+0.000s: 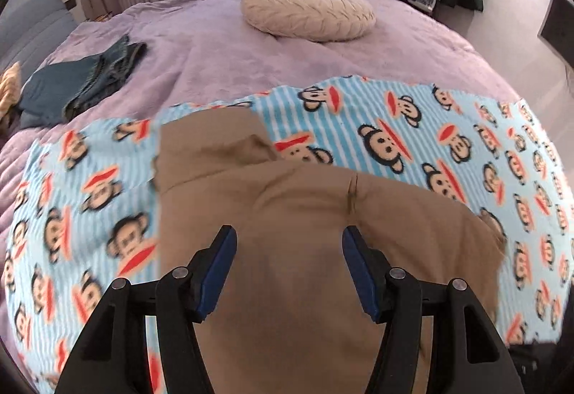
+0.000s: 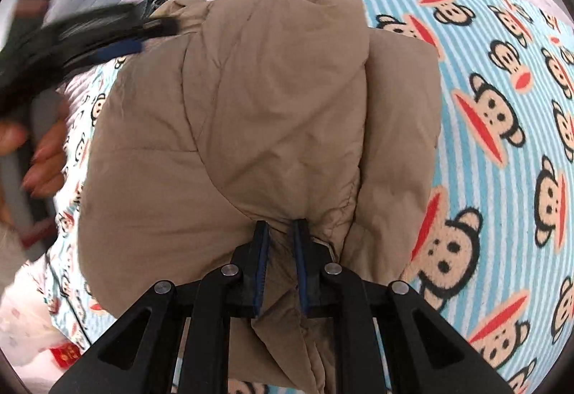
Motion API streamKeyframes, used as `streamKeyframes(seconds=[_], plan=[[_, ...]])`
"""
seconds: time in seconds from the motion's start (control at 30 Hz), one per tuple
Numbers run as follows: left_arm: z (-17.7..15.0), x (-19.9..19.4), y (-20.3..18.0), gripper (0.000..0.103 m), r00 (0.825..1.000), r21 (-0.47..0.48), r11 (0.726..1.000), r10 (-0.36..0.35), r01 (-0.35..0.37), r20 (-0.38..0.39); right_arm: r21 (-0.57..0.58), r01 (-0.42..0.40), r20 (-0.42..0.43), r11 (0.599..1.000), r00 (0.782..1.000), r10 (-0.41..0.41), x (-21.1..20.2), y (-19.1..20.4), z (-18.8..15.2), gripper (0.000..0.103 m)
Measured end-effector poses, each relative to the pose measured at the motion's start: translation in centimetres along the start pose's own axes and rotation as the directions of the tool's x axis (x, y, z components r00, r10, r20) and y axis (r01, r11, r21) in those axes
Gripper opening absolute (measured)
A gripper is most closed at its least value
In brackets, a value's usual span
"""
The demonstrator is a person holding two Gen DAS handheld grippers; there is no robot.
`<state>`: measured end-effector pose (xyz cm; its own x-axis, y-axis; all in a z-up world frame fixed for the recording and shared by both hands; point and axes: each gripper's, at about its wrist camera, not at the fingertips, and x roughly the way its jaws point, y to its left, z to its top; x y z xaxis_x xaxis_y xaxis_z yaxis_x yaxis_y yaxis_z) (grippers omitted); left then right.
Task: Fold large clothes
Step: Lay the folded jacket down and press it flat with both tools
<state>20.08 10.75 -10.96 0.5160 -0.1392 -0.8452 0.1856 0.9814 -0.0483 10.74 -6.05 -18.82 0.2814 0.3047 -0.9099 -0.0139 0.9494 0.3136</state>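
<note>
You had the tan padded jacket [image 2: 251,114] laid on the monkey-print blanket [image 2: 502,114], which was spread over the purple bedcover [image 1: 222,49] toward its near edge, presumably to give a clean, flat surface for folding. The jacket lay nearer the blanket's left edge than its right, with a wide strip of print bare on the right. It was already bundled partway: one panel sat doubled over the body, and a further layer showed along its right side.

Your right gripper [image 2: 281,232] had its jaws nearly together, pinching a gathered bit of the jacket's near edge; the cloth puckered around the blue pads. That hold looked meant to carry or pin this edge for the next fold. The gripper pointed steeply down at the bed, with the jacket running away from it toward the cream round cushion [image 1: 308,10] at the far side of the bedcover.

Your left gripper [image 1: 288,247] had its jaws well apart with nothing between them. It hovered above the tan fabric, also tilted steeply down, and I could not tell whether its tips touched the cloth. In the right wrist view it appeared as a dark blur at the jacket's far left corner, with your hand [image 2: 46,157] blurred beside the blanket's left edge. My guess is you were bringing it in for a second hold.

A dark folded garment [image 1: 82,81] lay well apart, near the bedcover's left edge.
</note>
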Motion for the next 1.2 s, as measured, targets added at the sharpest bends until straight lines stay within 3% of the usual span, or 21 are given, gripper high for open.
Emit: streamKeyframes(seconds=[0.13, 0.27, 0.33, 0.37, 0.47, 0.57, 0.6, 0.63, 0.67, 0.7, 0.77, 0.83, 0.97, 1.07, 1.2], plan=[[-4.2, -4.4, 2.5, 0.063, 1.0, -0.037, 0.999, 0.021, -0.021, -0.013, 0.027, 0.03, 0.002, 0.999, 1.0, -0.03, -2.0, 0.6, 0.2, 0.018], [-9.9, -6.2, 4.1, 0.063, 0.997, -0.08, 0.996, 0.038, -0.043, -0.063, 0.019, 0.048, 0.024, 0.999, 0.999, -0.048, -4.6, 1.6, -1.9, 0.018], [-12.6, -5.4, 4.4, 0.078, 0.99, -0.085, 0.994, 0.055, -0.066, -0.129, 0.011, 0.057, -0.005, 0.998, 0.998, -0.057, -4.2, 1.7, -3.1, 0.018], [-13.7, -5.1, 4.7, 0.078, 0.99, -0.103, 0.993, 0.052, -0.066, -0.133, 0.013, 0.066, -0.025, 0.998, 0.997, -0.066, -3.9, 1.7, -3.8, 0.018], [-15.0, -4.5, 5.1, 0.078, 0.989, -0.137, 0.989, 0.044, -0.064, -0.142, 0.088, 0.064, -0.077, 0.994, 0.995, -0.057, -2.7, 0.5, -4.5, 0.018], [-14.5, -4.6, 5.0, 0.078, 0.988, -0.131, 0.989, 0.054, -0.073, -0.146, 0.14, -0.029, 0.037, 0.99, 0.999, 0.024, -5.3, 0.0, -3.3, 0.019], [-14.6, -4.6, 4.8, 0.078, 0.987, -0.124, 0.989, 0.056, -0.075, -0.15, 0.152, -0.049, 0.068, 0.987, 0.997, 0.039, -6.0, -0.3, -2.3, 0.025], [-14.6, -4.5, 4.8, 0.078, 0.987, -0.12, 0.99, 0.056, -0.075, -0.152, 0.178, -0.081, 0.094, 0.981, 0.993, 0.065, -6.4, -0.8, -0.8, 0.047], [-14.6, -4.5, 4.7, 0.078, 0.987, -0.117, 0.99, 0.057, -0.075, -0.151, 0.205, -0.111, 0.12, 0.972, 0.989, 0.087, -6.5, -1.4, 0.6, 0.058], [-14.5, -4.4, 4.7, 0.078, 0.987, -0.116, 0.99, 0.057, -0.075, -0.152, 0.229, -0.126, 0.146, 0.965, 0.985, 0.094, -6.6, -1.8, 1.9, 0.062], [-14.5, -4.3, 4.7, 0.078, 0.986, -0.116, 0.99, 0.06, -0.079, -0.157, 0.252, -0.144, 0.176, 0.957, 0.979, 0.101, -6.4, -2.2, 4.4, 0.056], [-14.5, -4.3, 4.6, 0.078, 0.985, -0.117, 0.989, 0.067, -0.087, -0.161, 0.258, -0.122, 0.164, 0.958, 0.983, 0.081, -5.2, -1.7, 6.0, 0.028], [-14.4, -4.1, 4.4, 0.078, 0.983, -0.103, 0.99, 0.075, -0.093, -0.168, 0.287, 0.004, 0.036, 0.958, 0.999, -0.015, 0.0, -2.8, 7.3, 0.02], [-14.1, -4.1, 4.3, 0.078, 0.982, -0.108, 0.991, 0.058, -0.078, -0.178, 0.323, -0.001, 0.013, 0.946, 1.0, -0.003, 1.6, -3.8, 6.8, 0.017], [-13.9, -4.2, 4.2, 0.078, 0.979, -0.097, 0.99, 0.079, -0.099, -0.189, 0.299, 0.017, 0.002, 0.954, 1.0, -0.018, 0.3, -3.3, 6.9, 0.017]])
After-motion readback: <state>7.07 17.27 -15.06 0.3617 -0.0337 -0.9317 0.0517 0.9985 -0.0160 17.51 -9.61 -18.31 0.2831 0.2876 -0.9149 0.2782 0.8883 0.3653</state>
